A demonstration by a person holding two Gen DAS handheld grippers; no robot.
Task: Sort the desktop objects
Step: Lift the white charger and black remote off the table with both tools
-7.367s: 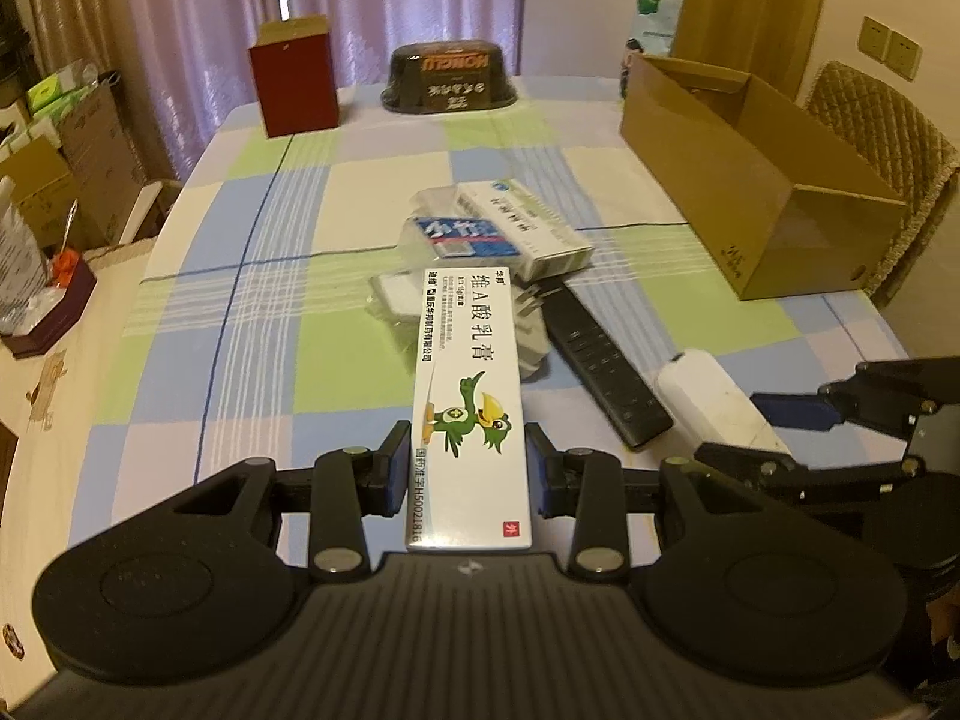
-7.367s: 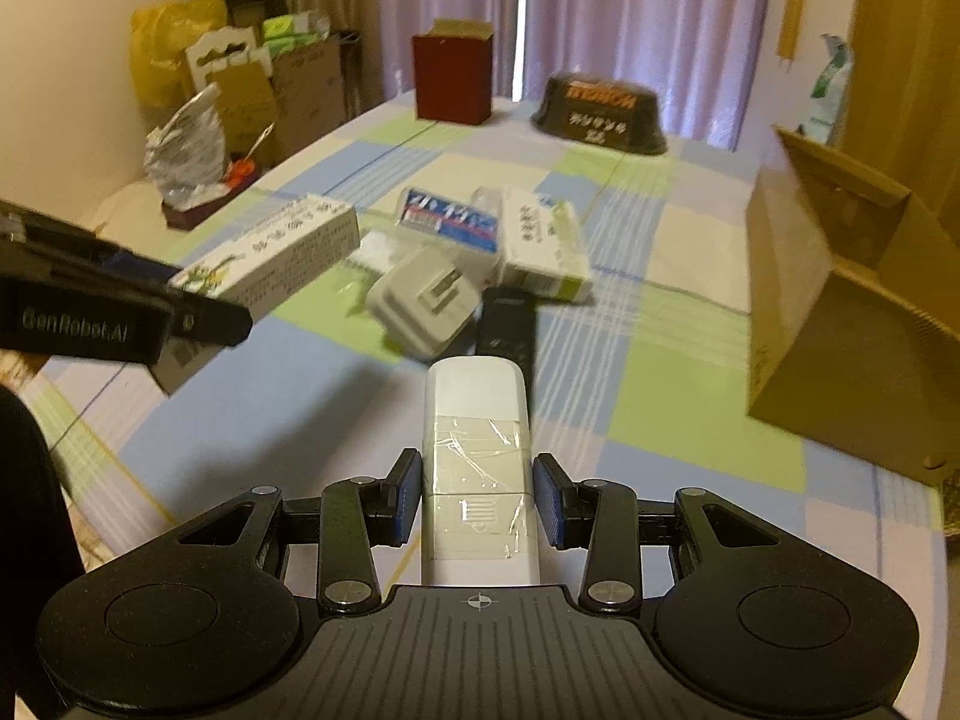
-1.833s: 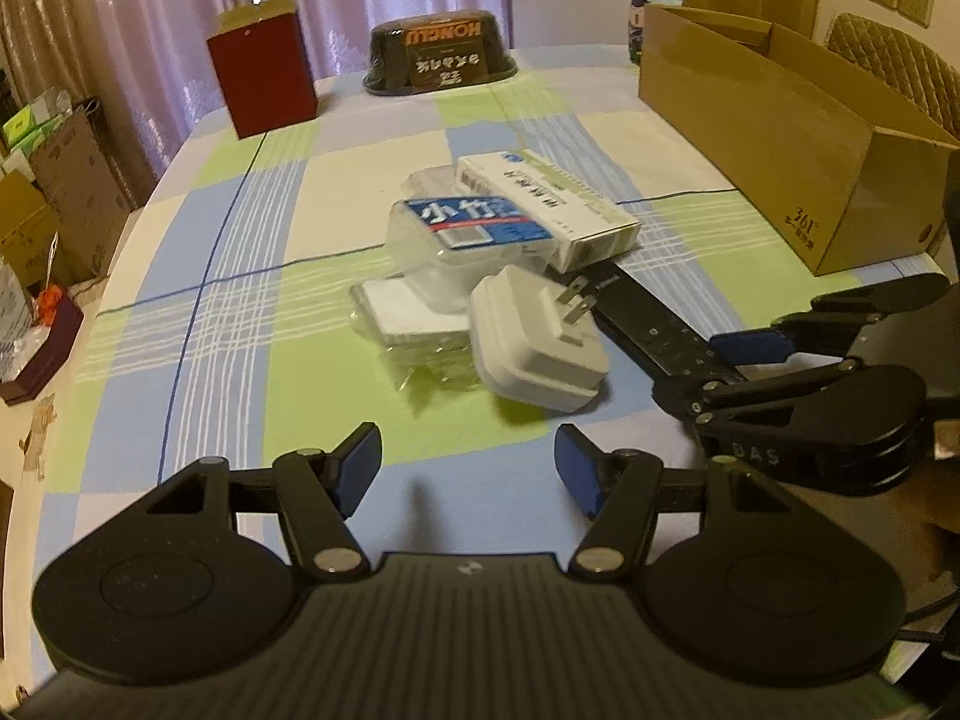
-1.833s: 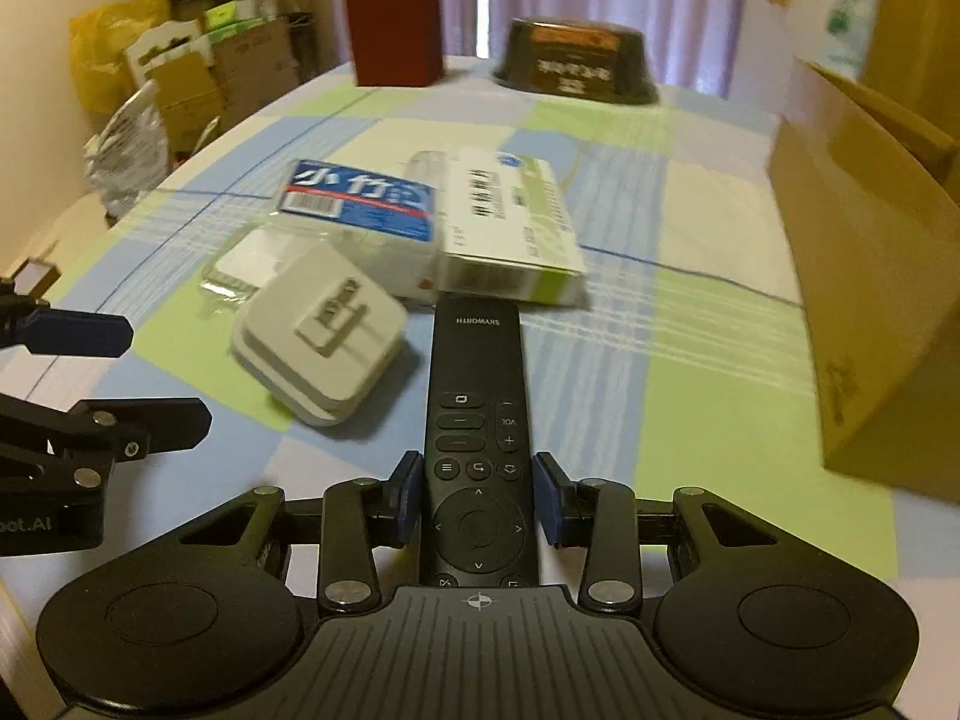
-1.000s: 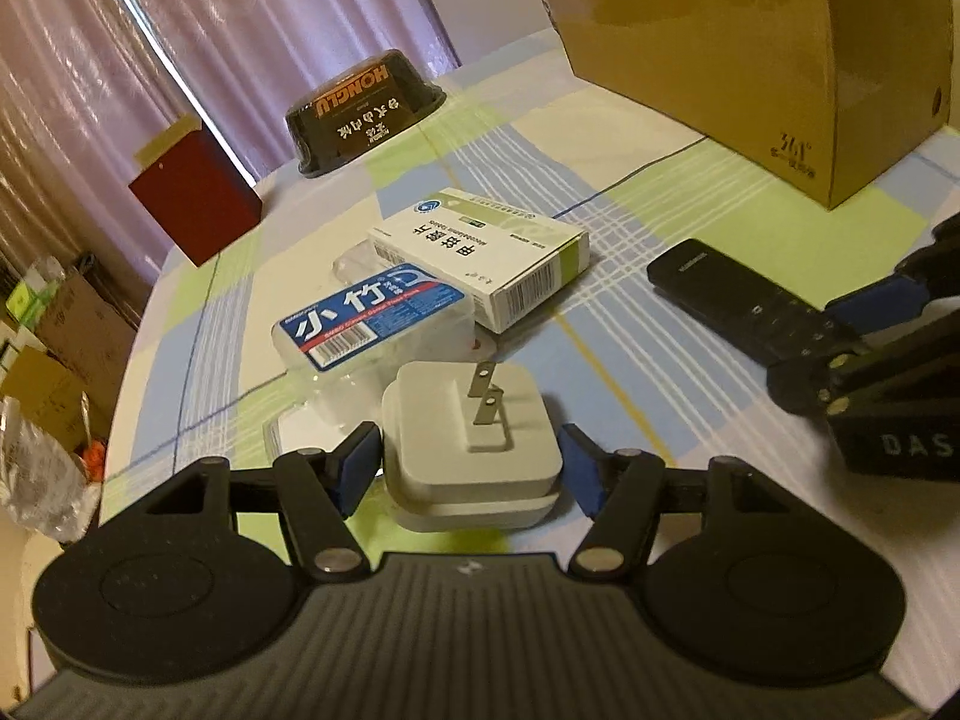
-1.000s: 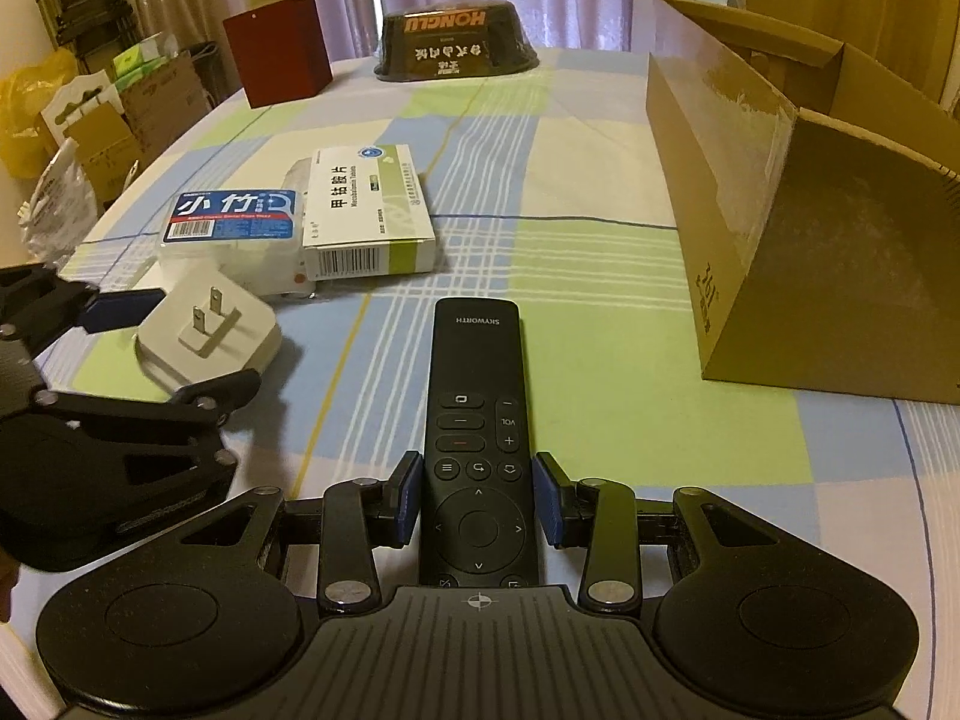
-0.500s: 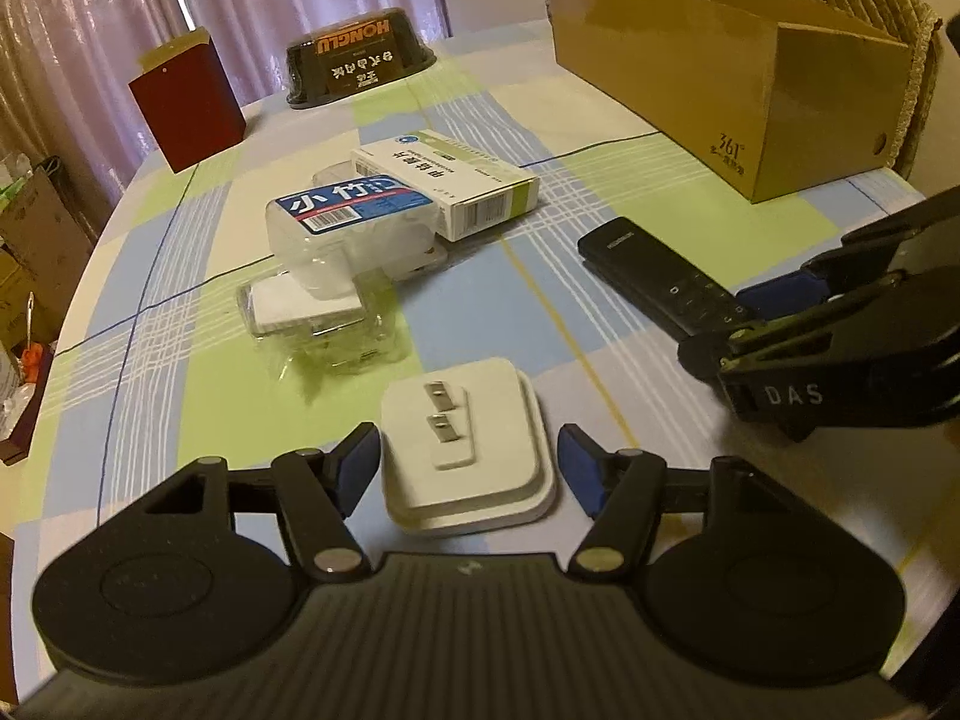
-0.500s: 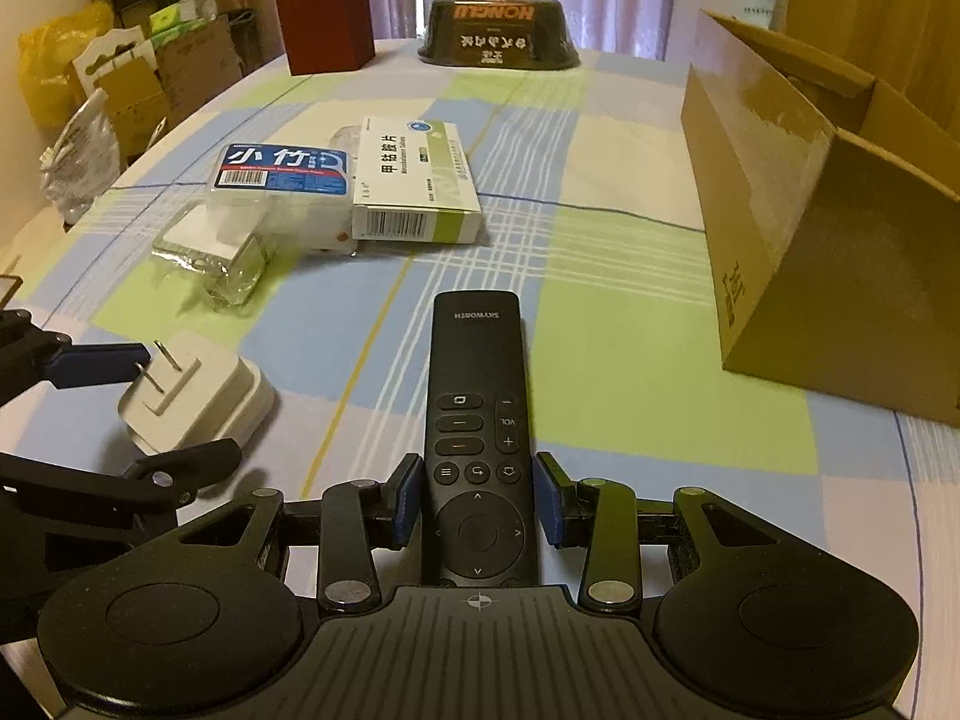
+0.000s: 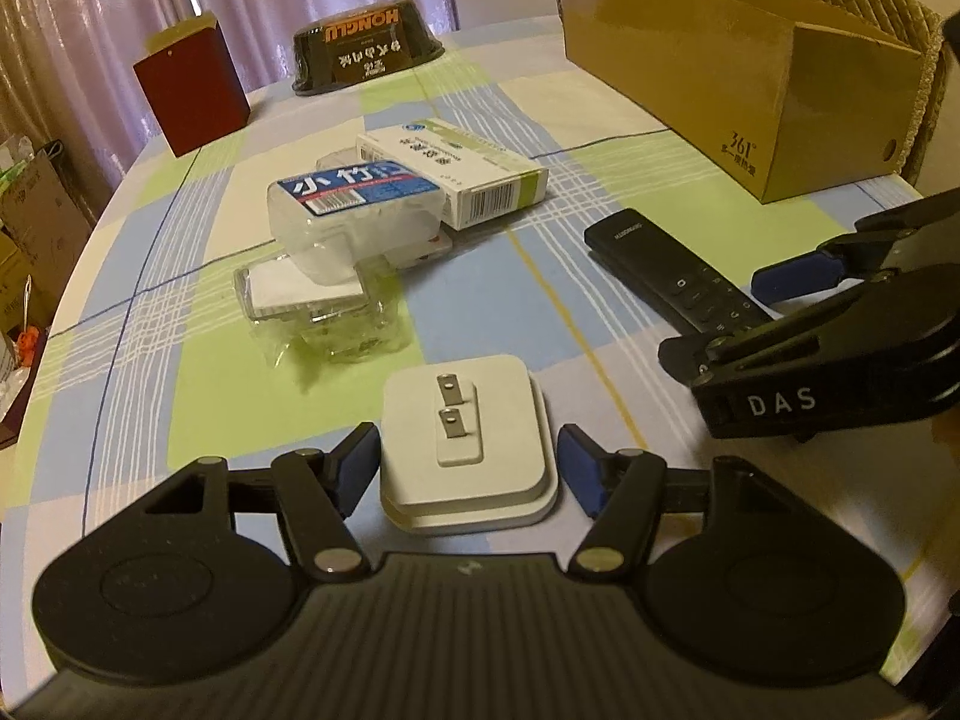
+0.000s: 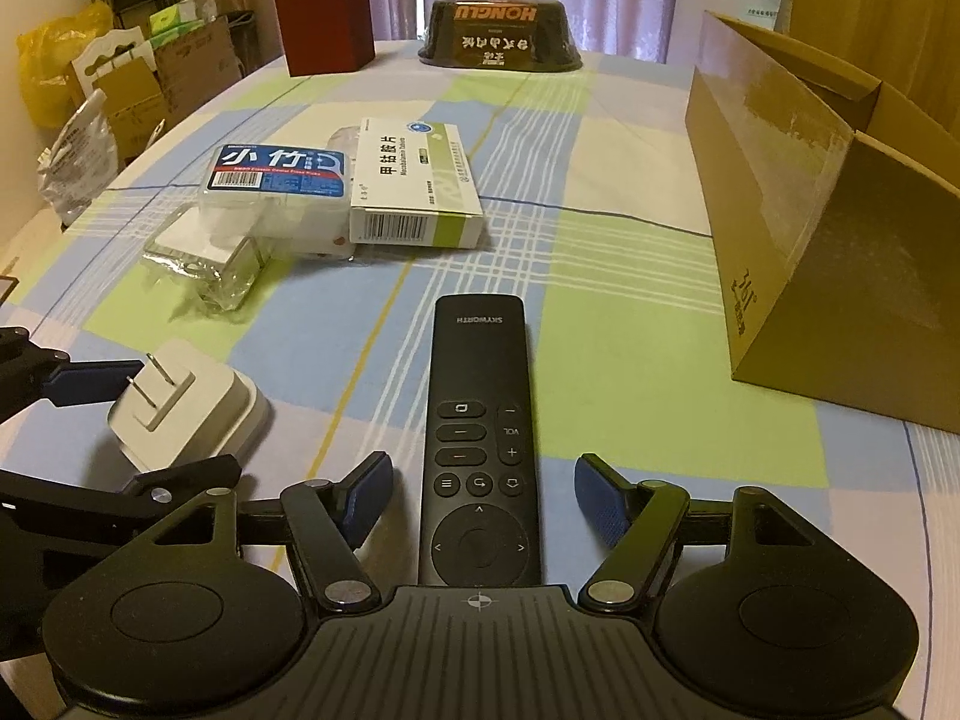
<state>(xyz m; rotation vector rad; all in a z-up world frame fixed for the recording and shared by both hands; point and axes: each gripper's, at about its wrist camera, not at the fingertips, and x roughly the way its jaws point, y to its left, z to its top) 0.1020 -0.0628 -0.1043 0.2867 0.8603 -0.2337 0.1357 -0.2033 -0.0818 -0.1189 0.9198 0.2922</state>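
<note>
Both grippers have let go since half a second ago: the right gripper [image 10: 483, 501], then clamped on the black remote [image 10: 480, 438], now has its fingers spread clear of it, and the remote lies flat on the checked tablecloth [image 10: 600, 252]. The left gripper [image 9: 468, 468] is released too, its blue pads beside but apart from the white plug [image 9: 465, 438], which rests prongs-up near the table's front edge. Plug and remote sit side by side, apart from the rest. Farther back, a clear floss box [image 9: 354, 210], a white-and-green medicine box [image 9: 456, 171] and a clear wrapped pack [image 9: 306, 300] remain heaped together, unsorted. A cardboard box [image 10: 828, 240] stands at the right. Sorting looks roughly half done.
</note>
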